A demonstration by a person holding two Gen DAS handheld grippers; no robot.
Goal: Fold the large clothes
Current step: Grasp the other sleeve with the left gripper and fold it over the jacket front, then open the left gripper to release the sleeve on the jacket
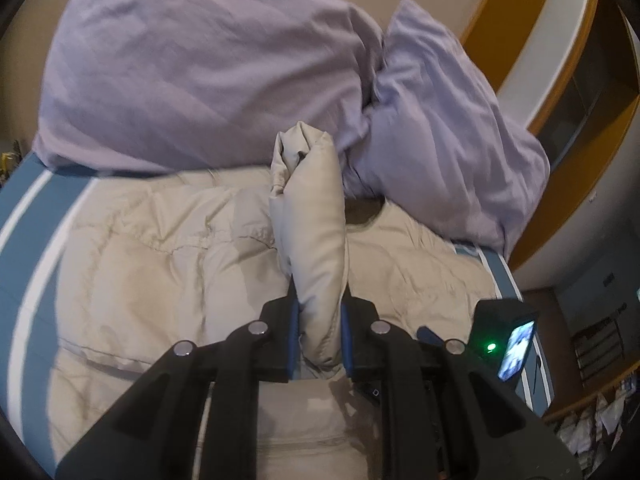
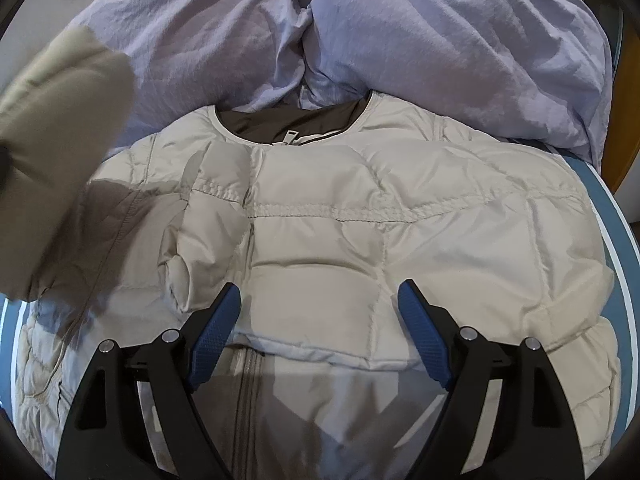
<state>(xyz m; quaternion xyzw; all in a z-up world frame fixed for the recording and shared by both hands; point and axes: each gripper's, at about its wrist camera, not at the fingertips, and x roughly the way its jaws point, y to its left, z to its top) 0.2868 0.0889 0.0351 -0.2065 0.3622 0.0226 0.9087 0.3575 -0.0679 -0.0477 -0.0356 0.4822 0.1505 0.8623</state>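
- Left gripper [image 1: 320, 332]: jaws drawn close together and clamped on a padded beige sleeve [image 1: 310, 216] of the jacket. The sleeve passes between the blue pads [image 1: 294, 338] and stands up beyond the fingertips, its folded cuff end uppermost.
- In the right wrist view the same sleeve [image 2: 60, 140] appears at the far left, lifted above the jacket body and casting a shadow on it.
- Jacket [image 2: 360, 220]: a beige quilted puffer, lying front side up on the bed [image 1: 24, 216], which has a blue cover with a white stripe. The collar, with its dark lining, points toward the pillows; the zipper runs down the centre toward the camera.
- The other sleeve [image 2: 208, 216] lies folded across the chest of the jacket, cuff end pointing toward the right gripper.
- Right gripper [image 2: 320, 332]: jaws spread wide apart, nothing between them. It hovers over the middle of the jacket front; the folded sleeve's cuff lies just beside its left-hand blue pad [image 2: 214, 336], and the zipper line runs under the gap.
- Two lilac pillows [image 1: 192, 72] lie at the head of the bed, beyond the collar; the right one [image 1: 448, 132] is touching the first.
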